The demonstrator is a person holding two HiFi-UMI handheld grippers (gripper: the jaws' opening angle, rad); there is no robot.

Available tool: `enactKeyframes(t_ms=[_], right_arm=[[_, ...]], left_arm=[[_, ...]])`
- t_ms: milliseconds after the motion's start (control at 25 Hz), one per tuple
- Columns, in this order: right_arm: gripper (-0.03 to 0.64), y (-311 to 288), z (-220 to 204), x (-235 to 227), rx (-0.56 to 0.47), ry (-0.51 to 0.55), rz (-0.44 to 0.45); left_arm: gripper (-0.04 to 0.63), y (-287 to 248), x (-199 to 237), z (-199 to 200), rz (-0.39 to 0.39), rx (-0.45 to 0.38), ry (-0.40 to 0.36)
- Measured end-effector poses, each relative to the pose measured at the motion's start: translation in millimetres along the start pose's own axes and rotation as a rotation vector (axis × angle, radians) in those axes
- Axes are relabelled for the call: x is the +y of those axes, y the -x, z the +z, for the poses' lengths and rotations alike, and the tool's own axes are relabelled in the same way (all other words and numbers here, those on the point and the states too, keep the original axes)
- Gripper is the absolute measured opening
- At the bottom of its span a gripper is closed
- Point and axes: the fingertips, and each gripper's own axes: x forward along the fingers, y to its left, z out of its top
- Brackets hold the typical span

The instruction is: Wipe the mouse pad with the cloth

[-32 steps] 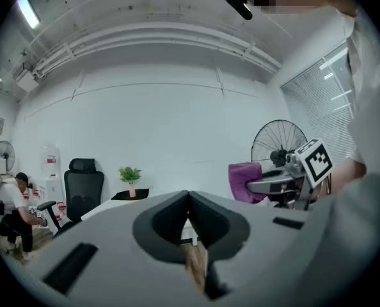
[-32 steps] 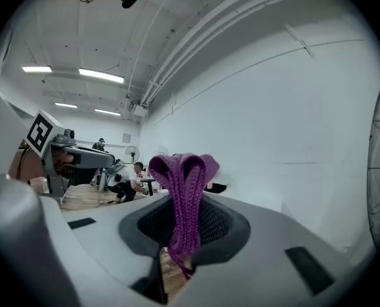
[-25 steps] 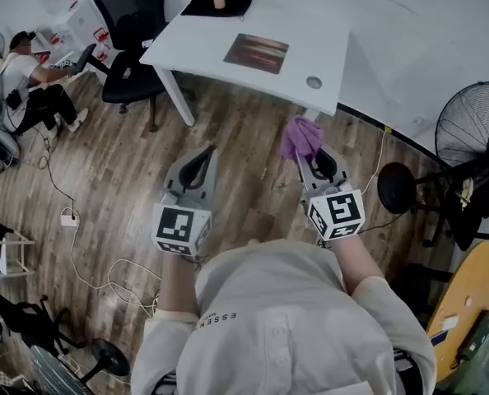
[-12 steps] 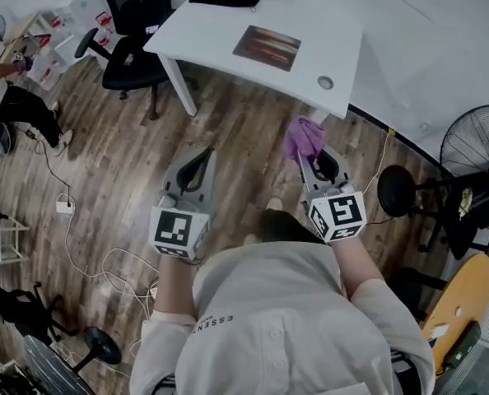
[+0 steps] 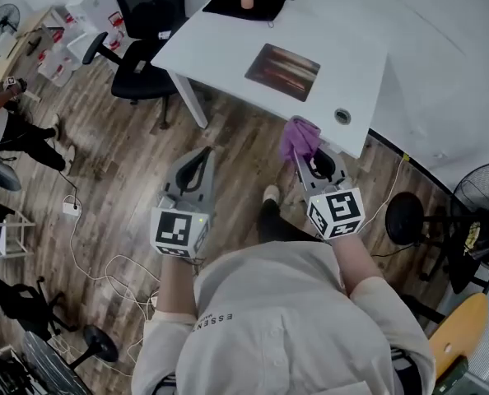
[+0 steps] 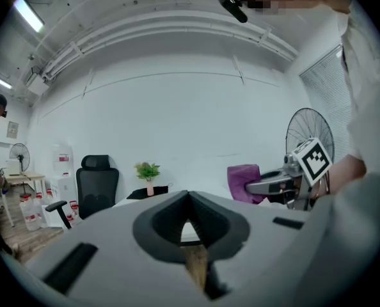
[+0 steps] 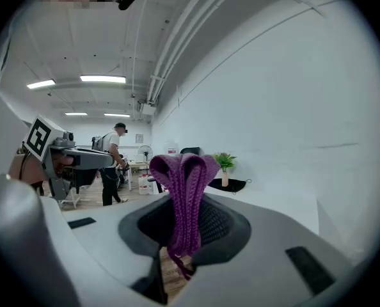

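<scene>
Mouse pad (image 5: 282, 60): head view, flat on the white desk (image 5: 220, 44); nearer and larger in frame than a second ago, not yet touched.
Cloth (image 5: 300, 137): head view, purple bunch at the tips of the right gripper (image 5: 307, 156); over the floor just short of the desk edge, apart from the pad.
Left gripper (image 5: 203, 159): head view, level with the right one, over the floorboards, carrying nothing.
Left gripper view: jaws pressed together, nothing between them; cloth (image 6: 244, 181) off to the right, potted plant (image 6: 148, 171) ahead on the desk.
Right gripper view: jaws clamped on the folded cloth (image 7: 185, 194), folds standing up above them.
Change: desk drawn closer, hold on the cloth the same.
Meaning: approach probably near its end; wiping not begun; next, likely a reach forward and down onto the pad.
</scene>
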Motion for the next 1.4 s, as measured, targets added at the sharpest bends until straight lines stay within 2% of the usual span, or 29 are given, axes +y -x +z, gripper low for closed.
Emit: enactKeyframes(t_ms=[200,400,640,1000,1200,1400], right_arm=[[0.087,-61,18,-58,0.006,-0.026,0.032],[0.087,-110,24,-125,0.028,-0.061,-0.010],[0.087,-148,15,-178,0.075,-0.080,-0.043],[0.087,-197,-8,-220,0.148,-0.156,-0.114],[0.087,-239,-11,-231,0.187,-0.154,-0.160],[0.087,-284,-19,-243,0.238,-0.208,-0.215]], left_arm=[[0.002,-81,23,18,-0.017,0.008,-0.022],[0.002,-163,37,24,-0.055,0.026,-0.017],[0.002,-239,45,20,-0.105,0.048,0.003],[0.002,-310,66,-1,-0.195,0.102,0.005],[0.002,-359,92,-2,-0.279,0.105,-0.014],[0.002,-408,123,-6,-0.366,0.122,-0.017]])
